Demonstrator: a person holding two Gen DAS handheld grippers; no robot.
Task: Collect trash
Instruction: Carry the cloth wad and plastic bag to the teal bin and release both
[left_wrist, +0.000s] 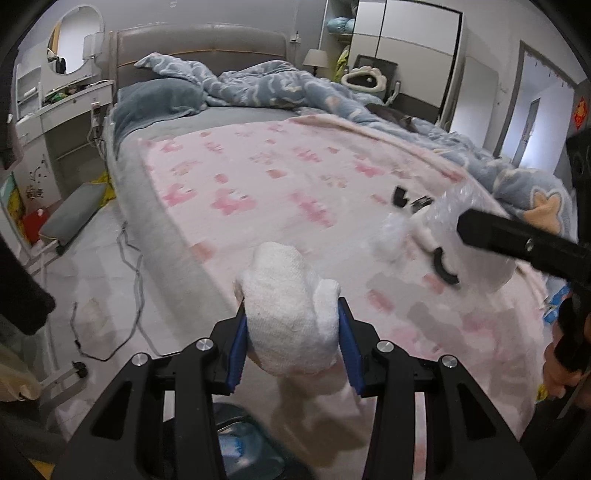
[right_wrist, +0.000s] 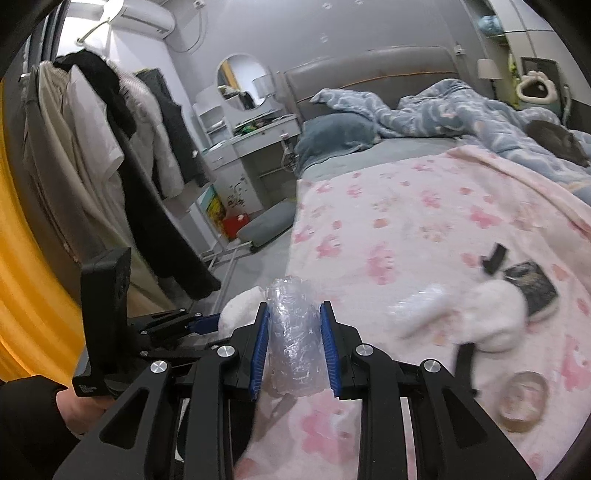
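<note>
Left wrist view is showing the left gripper (left_wrist: 291, 332) with its fingers (left_wrist: 237, 347) closing on a white wad of tissue or cloth (left_wrist: 288, 314), holding it near the bed's left edge, above the pink blanket (left_wrist: 280, 170); a bluish bin-like thing (left_wrist: 243, 446) is lying blurred below, though what it is I cannot tell. Far right, more pieces are waiting on the blanket: a white fluffy scrap (left_wrist: 393, 236) and small black bits (left_wrist: 400, 197)

Right wrist view is showing the right gripper (right_wrist: 293, 343) gripping a crumpled roll of bubble wrap (right_wrist: 293, 339). On the blanket to the right are lying a clear plastic piece (right_wrist: 421, 306), a white fluffy lump (right_wrist: 495, 314), a dark wallet-like object (right_wrist: 535, 291) and a tape roll (right_wrist: 522, 400)

Judging by this, two pieces are collected and not yet binned, with several left
</note>
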